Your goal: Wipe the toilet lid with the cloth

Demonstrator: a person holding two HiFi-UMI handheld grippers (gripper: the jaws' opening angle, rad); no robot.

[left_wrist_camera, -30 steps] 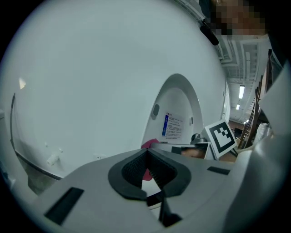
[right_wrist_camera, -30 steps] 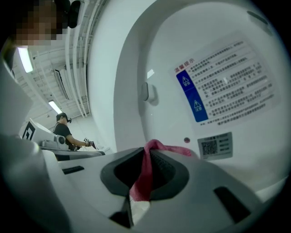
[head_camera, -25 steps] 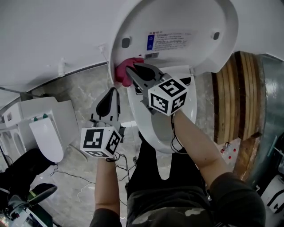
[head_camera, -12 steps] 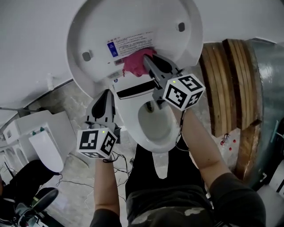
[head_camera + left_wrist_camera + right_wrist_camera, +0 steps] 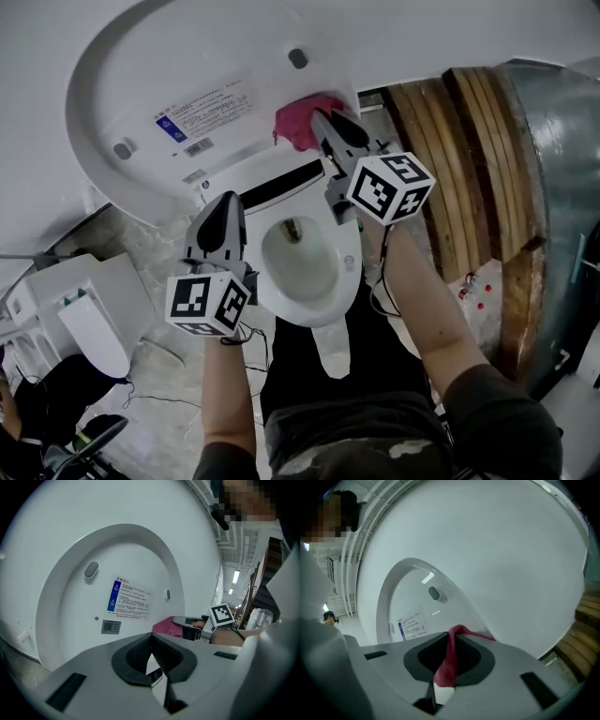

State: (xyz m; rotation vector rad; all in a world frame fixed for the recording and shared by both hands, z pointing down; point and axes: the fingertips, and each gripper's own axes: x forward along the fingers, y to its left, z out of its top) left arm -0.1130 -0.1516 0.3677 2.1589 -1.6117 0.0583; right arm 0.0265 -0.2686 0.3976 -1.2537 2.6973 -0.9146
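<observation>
The white toilet lid (image 5: 187, 84) stands raised, its inner face with a printed label toward me. My right gripper (image 5: 323, 120) is shut on a pink cloth (image 5: 302, 120) and presses it against the lid's right side, near a grey bumper. In the right gripper view the cloth (image 5: 449, 660) hangs pinched between the jaws in front of the lid (image 5: 454, 573). My left gripper (image 5: 228, 208) is shut and empty, low at the left of the bowl (image 5: 300, 267). From the left gripper (image 5: 151, 641) I see the lid (image 5: 93, 602) and the cloth (image 5: 165, 626).
Wooden planks (image 5: 469, 187) lean at the right, beside a grey metal duct (image 5: 558, 187). A second white toilet (image 5: 89, 309) stands at the left. Cables (image 5: 253, 347) lie on the marble floor under my arms.
The right gripper has slid the cloth across the lid from its left edge, past the label, to the right side. The left gripper has drifted the same way and stays shut.
</observation>
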